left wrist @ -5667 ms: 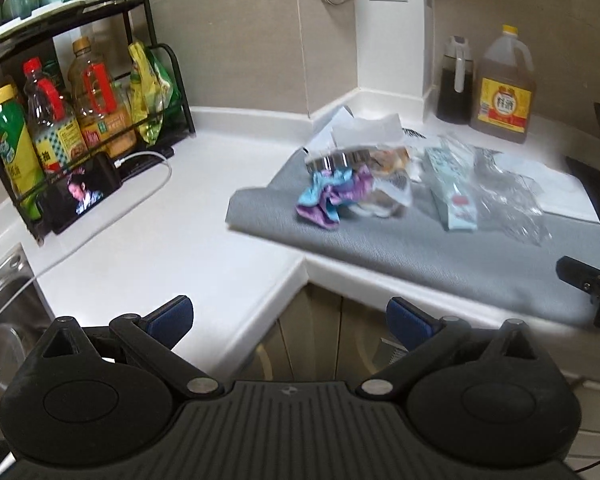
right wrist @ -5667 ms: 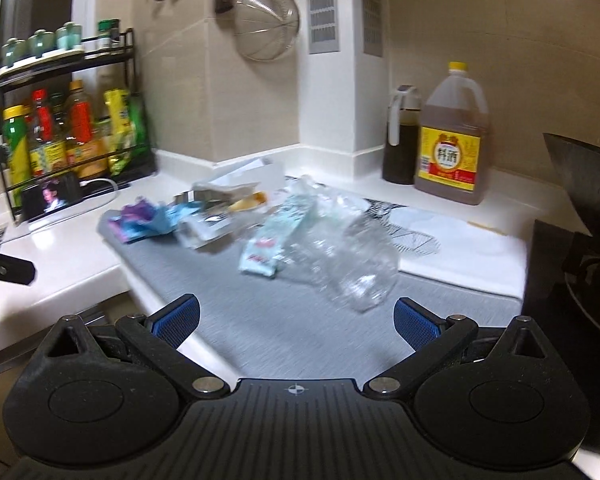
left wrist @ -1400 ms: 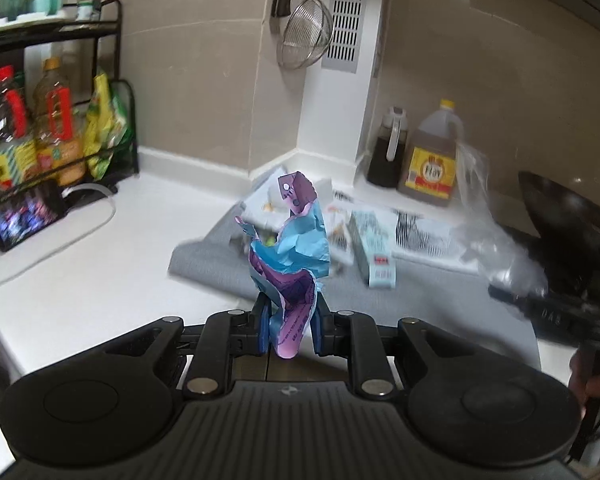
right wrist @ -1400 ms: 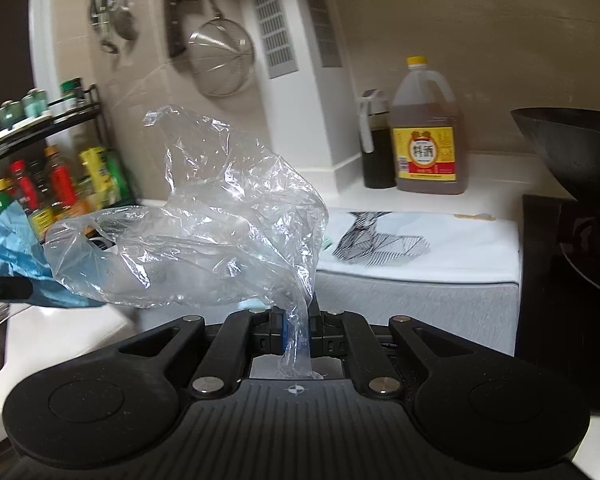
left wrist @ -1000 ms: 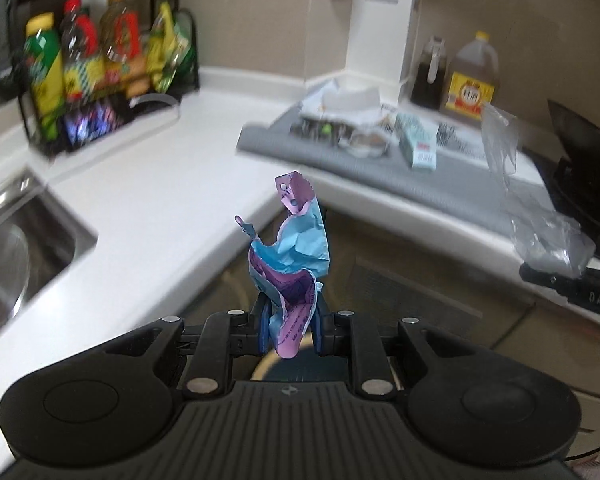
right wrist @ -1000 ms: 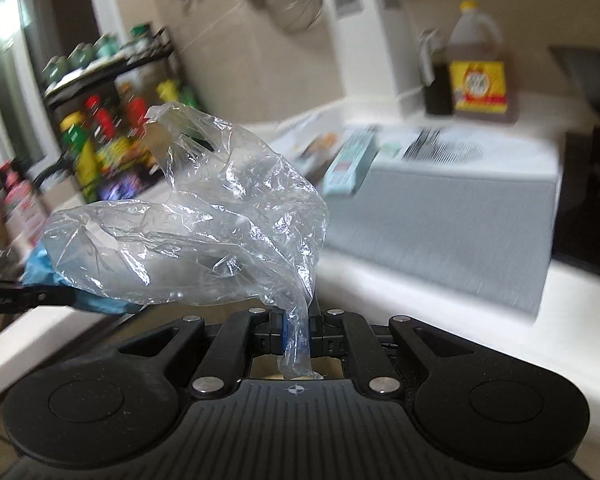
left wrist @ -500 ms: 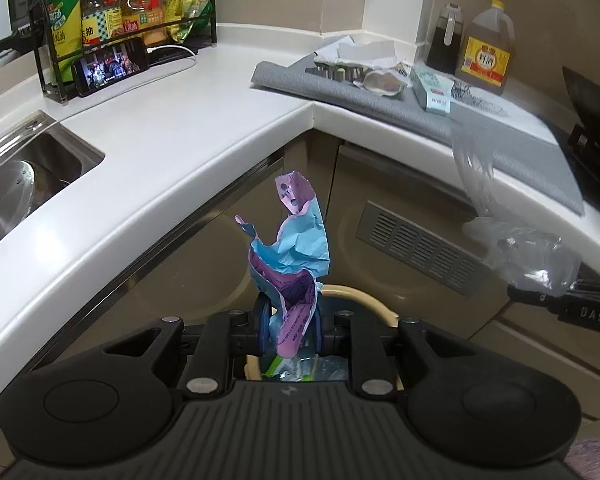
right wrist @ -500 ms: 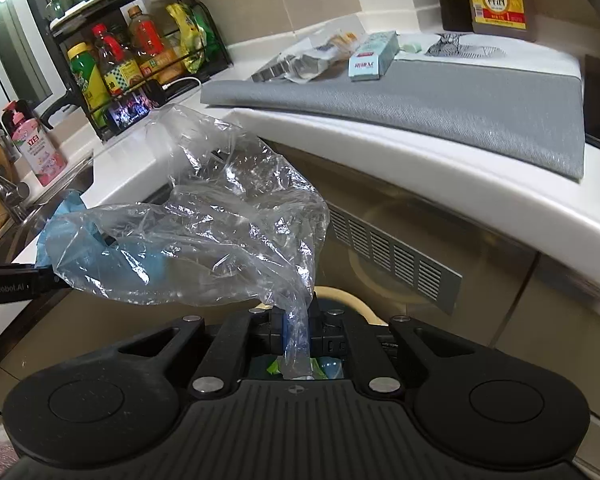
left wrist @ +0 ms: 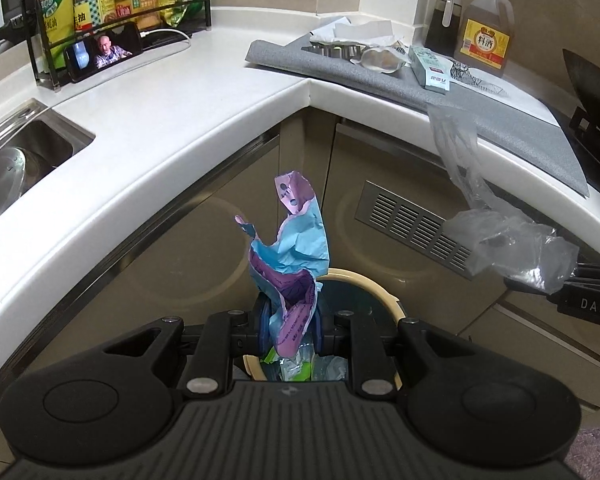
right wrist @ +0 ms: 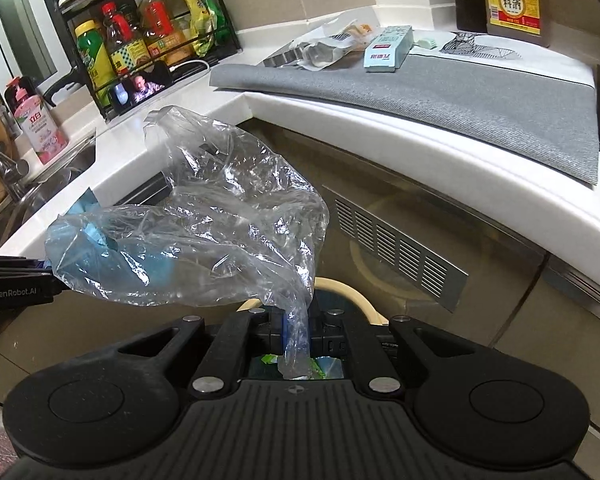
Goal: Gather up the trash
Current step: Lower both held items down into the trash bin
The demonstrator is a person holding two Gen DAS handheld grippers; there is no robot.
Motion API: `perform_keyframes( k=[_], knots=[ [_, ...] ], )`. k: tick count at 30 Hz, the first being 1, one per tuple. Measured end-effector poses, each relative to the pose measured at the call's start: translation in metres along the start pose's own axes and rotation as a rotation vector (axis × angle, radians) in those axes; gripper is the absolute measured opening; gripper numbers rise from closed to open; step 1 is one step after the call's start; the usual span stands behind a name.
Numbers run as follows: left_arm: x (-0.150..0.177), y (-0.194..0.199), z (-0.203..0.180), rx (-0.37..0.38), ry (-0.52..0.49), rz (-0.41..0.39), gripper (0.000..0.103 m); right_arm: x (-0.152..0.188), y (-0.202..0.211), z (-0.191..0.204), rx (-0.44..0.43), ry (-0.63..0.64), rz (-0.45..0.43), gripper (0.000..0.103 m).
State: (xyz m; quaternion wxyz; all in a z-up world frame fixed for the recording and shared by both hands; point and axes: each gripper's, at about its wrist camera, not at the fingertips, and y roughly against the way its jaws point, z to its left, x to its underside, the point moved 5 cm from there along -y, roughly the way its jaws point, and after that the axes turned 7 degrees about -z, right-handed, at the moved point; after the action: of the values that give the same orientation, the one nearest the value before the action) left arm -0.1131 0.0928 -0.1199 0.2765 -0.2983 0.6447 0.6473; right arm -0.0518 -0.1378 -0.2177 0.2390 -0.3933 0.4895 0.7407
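My left fingers (left wrist: 290,328) pinch a stiff, crumpled blue-purple wrapper (left wrist: 290,256); my right fingers (right wrist: 298,336) are clamped on a limp clear plastic bag (right wrist: 204,236). The cream-rimmed bin (left wrist: 374,286) sits directly below both. Risk: the light film clings or drifts past the rim on release. Remaining trash is well beyond, on the table (left wrist: 172,108).

"GenRobot.AI": white lettering on the left tongs (right wrist: 16,293).
"DAS": white lettering on the right tongs (left wrist: 588,306).
"料酒": yellow label of the brown jug (right wrist: 514,4).
"立白": pink pump bottle (right wrist: 38,128) beside the sink.
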Motion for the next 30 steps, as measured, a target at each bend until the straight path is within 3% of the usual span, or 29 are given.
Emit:
perform_keyframes(
  k=[30],
  knots=[
    [0.005, -0.030, 0.000, 0.006, -0.010, 0.067, 0.022, 0.004, -0.023, -0.003, 0.019, 0.019, 0.075, 0.008]
  ],
)
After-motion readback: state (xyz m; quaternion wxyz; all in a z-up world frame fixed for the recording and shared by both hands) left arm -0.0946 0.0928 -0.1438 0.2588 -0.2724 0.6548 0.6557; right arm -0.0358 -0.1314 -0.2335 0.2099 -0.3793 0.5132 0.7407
